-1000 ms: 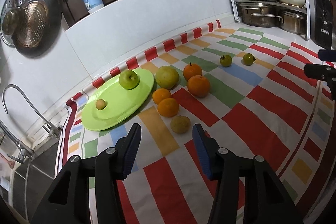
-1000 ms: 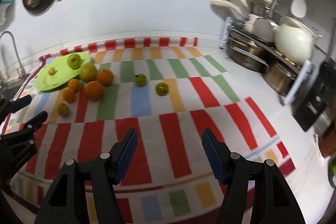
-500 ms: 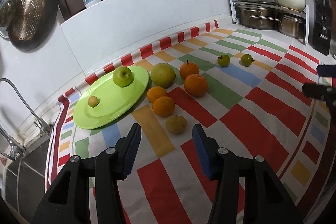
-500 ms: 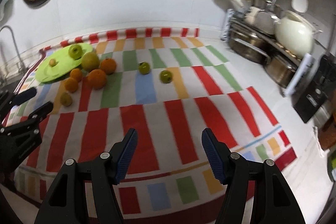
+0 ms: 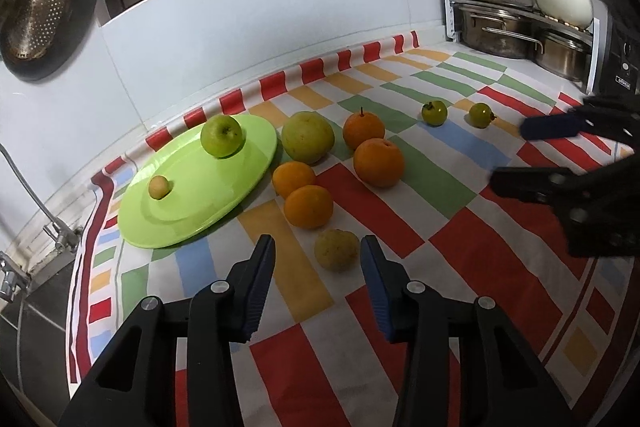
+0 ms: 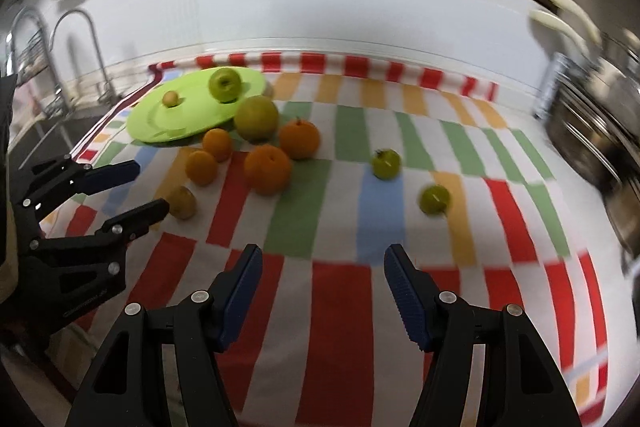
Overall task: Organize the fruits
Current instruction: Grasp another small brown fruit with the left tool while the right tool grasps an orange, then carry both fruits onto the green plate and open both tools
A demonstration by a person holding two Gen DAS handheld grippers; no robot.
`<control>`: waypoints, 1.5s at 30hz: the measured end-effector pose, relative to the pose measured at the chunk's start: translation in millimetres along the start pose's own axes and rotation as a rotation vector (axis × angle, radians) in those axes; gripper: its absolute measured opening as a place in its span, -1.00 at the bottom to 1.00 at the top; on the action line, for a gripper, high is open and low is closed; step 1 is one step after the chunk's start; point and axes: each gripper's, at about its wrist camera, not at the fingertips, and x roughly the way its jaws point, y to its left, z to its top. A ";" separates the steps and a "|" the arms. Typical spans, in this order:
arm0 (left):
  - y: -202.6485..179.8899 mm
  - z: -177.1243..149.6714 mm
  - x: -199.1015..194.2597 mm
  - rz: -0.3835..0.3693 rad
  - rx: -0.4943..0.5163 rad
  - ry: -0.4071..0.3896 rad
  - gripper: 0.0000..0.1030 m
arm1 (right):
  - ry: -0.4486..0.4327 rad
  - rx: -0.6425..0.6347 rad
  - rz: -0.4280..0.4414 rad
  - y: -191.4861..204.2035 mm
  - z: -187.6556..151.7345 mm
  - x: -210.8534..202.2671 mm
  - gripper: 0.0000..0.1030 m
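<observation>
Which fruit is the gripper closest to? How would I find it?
Start at the green plate on the striped cloth, then follow the row of oranges toward the near edge. Last comes a small, dull yellow-brown fruit, just ahead of the left gripper. It is smaller and duller than the bright oranges beside it.

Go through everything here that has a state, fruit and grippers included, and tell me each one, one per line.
Green plate: holds two fruits
Green apple: on plate
Small yellow fruit: on plate
Yellowish fruit: on cloth, ahead of the left gripper's fingertips, untouched
Left gripper: jaws just closing, not gripping
Right gripper: open, empty
</observation>
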 end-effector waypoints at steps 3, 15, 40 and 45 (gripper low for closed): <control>-1.4 1.3 7.8 -0.018 0.005 0.018 -0.14 | -0.005 -0.054 0.026 2.0 12.1 14.7 0.24; 6.2 8.9 32.3 -0.079 -0.044 0.083 -0.20 | 0.030 -0.204 0.172 18.1 38.6 68.3 0.10; 33.2 16.4 20.4 -0.060 -0.181 0.066 -0.43 | 0.011 -0.160 0.235 32.4 61.8 71.5 -0.17; 54.3 23.1 10.4 0.016 -0.198 0.020 -0.43 | -0.031 -0.160 0.237 41.0 77.9 63.7 -0.16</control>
